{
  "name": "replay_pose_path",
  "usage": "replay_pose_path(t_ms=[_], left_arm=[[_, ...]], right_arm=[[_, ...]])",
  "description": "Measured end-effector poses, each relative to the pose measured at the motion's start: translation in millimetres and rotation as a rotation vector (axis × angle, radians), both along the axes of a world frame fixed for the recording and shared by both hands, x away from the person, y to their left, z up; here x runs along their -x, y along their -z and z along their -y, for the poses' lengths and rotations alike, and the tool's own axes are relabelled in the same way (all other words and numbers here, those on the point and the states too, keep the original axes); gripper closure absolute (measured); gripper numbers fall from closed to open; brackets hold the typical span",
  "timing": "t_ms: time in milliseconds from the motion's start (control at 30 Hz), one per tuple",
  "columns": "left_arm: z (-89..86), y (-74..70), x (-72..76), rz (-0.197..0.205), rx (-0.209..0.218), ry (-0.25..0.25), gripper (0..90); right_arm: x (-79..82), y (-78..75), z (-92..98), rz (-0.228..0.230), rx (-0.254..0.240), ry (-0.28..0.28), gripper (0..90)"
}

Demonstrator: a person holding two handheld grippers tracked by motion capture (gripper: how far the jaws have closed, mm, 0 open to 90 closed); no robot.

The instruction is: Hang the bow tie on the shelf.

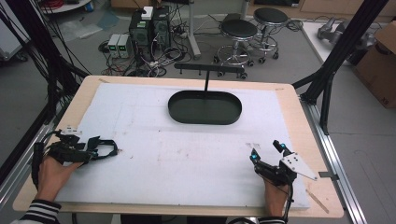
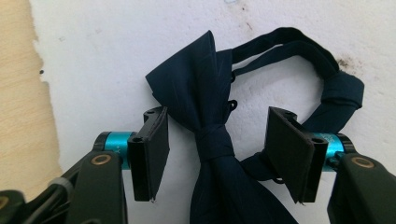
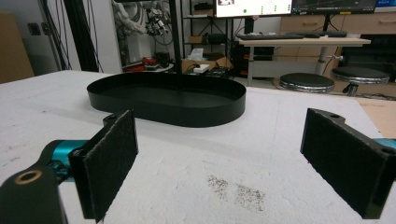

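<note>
A dark navy bow tie (image 2: 205,107) with its neck strap (image 2: 299,42) lies on the white foam sheet at the table's left; in the high view the bow tie (image 1: 103,148) sits just right of my left gripper (image 1: 93,154). In the left gripper view my left gripper (image 2: 215,154) stands open, its two pads either side of the tie's knot, not touching it. My right gripper (image 1: 267,151) rests open at the front right of the sheet; in the right gripper view the right gripper (image 3: 219,154) holds nothing between its pads. A black oval tray (image 1: 205,108) lies empty at the back centre.
The black tray (image 3: 168,100) has a thin black post with a crossbar (image 1: 209,69) rising behind it. The white foam sheet (image 1: 187,149) covers most of the wooden table (image 1: 299,112). Stools (image 1: 239,30) and computer boxes (image 1: 149,28) stand on the floor beyond.
</note>
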State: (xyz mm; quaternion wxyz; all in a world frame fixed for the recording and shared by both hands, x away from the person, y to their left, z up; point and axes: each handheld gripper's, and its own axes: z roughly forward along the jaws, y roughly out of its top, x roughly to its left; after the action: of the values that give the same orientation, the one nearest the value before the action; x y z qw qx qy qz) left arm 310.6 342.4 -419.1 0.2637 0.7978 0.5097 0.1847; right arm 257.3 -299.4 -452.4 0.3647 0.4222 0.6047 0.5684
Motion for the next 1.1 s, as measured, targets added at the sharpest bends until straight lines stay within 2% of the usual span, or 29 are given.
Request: replay_pose_path(t_ms=[33,167,333,433,533,667,767,833,1000,1100], left_arm=[[0.5,0.7,-0.1,-0.005,-0.016,0.009,40.9],[0.7,0.5,0.1,-0.01,-0.023,0.006,46.0],[0.5,0.4,0.0,-0.019,-0.019,-0.001,52.0],[-0.4,1.7,-1.7,-0.035,-0.001,-0.019,52.1],[-0.3,1.9,-2.2,-0.04,-0.003,-0.024,52.8],[-0.1,2.1,-3.1,-0.043,-0.001,-0.034,62.7],[0.2,2.7,-3.8,-0.054,-0.008,-0.032,64.7],[1.6,4.0,-4.0,-0.05,-0.023,-0.028,65.5],[2.2,3.9,-3.2,-0.048,-0.013,-0.019,71.3],[4.5,3.8,-1.8,-0.025,-0.034,-0.014,73.5]], right_arm=[[0.0,0.0,0.0,0.0,0.0,0.0,10.1],[0.2,0.1,0.2,-0.001,-0.002,0.001,10.1],[0.2,0.1,0.3,0.0,-0.001,0.001,10.1],[0.2,0.1,0.3,0.0,-0.002,0.001,10.1],[0.2,0.1,0.2,-0.001,-0.003,0.001,10.1],[0.1,0.1,0.5,0.001,-0.002,0.001,10.1],[0.0,0.1,0.4,0.001,-0.005,0.0,10.1],[0.0,0.1,0.5,0.001,-0.005,0.001,10.1],[0.1,0.1,0.3,0.002,-0.005,0.001,10.1],[0.3,0.1,0.3,0.001,-0.006,0.002,10.1]])
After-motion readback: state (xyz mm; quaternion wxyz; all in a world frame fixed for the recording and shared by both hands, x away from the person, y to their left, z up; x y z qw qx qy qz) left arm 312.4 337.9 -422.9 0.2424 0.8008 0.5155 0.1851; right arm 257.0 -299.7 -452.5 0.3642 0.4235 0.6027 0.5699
